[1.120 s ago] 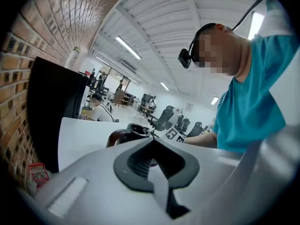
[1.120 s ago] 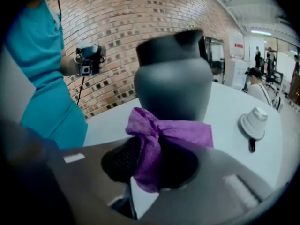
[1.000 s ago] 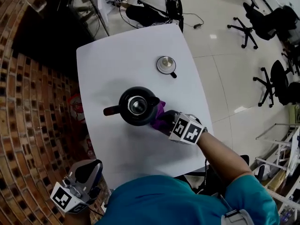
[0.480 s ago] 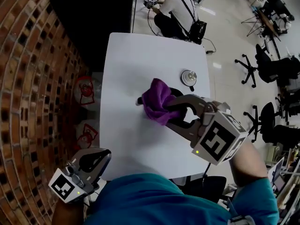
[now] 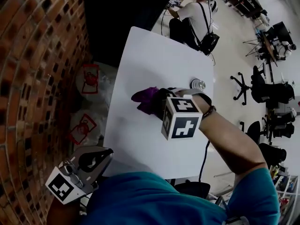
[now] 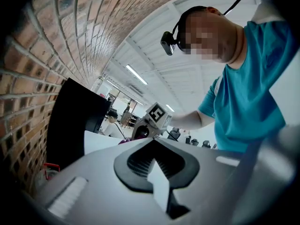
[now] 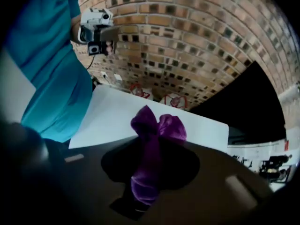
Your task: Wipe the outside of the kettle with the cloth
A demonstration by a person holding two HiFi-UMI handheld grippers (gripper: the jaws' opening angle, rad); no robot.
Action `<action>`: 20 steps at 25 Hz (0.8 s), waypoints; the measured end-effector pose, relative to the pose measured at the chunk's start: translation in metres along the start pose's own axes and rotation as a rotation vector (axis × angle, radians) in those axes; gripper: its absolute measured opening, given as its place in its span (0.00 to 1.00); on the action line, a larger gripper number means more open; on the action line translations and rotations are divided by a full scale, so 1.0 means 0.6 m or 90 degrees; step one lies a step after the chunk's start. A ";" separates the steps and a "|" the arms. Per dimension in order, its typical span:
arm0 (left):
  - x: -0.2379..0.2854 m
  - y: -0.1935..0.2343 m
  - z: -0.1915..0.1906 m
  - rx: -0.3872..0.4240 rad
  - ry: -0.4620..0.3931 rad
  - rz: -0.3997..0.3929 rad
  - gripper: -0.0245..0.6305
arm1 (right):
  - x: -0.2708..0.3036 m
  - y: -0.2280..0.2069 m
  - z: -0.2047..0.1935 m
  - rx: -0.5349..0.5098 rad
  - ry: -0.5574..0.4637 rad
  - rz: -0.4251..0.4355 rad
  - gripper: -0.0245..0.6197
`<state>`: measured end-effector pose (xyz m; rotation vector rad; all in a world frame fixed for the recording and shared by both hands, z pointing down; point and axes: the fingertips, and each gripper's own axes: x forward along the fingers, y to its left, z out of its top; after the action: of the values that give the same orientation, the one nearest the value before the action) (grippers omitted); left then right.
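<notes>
In the head view my right gripper [image 5: 157, 101] hangs above the middle of the white table [image 5: 145, 60], shut on a bunched purple cloth [image 5: 146, 100]. Its marker cube fills the centre of that view. The kettle's body is hidden behind the gripper and my arm. The kettle's silver lid [image 5: 198, 84] lies on the table just beyond. In the right gripper view the cloth [image 7: 157, 125] sticks out of the closed right gripper [image 7: 152, 146]. My left gripper [image 5: 96, 159] is held low off the table's near-left corner, shut and empty [image 6: 154, 146].
A brick wall [image 5: 33, 55] runs along the left, with red-printed bags [image 5: 89, 78] on the floor beside the table. A person [image 5: 194, 15] sits past the far end of the table. Office chairs [image 5: 243, 83] stand on the right.
My right gripper has lifted with the cloth off the kettle's side and swung left. The head view has shifted, and the kettle, plainly seen one second ago, is now covered.
</notes>
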<state>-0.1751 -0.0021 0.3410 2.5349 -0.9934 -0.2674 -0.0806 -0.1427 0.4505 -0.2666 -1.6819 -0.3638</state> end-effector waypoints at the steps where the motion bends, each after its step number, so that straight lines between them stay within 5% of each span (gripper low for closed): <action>1: -0.008 0.004 -0.003 0.000 0.002 0.004 0.04 | 0.017 -0.004 0.009 -0.022 0.020 -0.001 0.18; 4: -0.025 0.011 -0.003 0.000 0.003 0.015 0.04 | 0.044 -0.018 0.027 -0.065 0.055 -0.008 0.18; 14: -0.012 0.007 -0.016 -0.008 0.016 0.004 0.04 | 0.029 0.026 0.008 -0.004 -0.033 0.047 0.18; 20: 0.015 -0.002 -0.014 -0.006 0.046 -0.018 0.04 | 0.013 0.019 0.029 0.030 -0.133 0.015 0.18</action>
<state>-0.1653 -0.0047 0.3480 2.5327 -0.9279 -0.1870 -0.0931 -0.1260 0.4574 -0.2976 -1.8886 -0.2860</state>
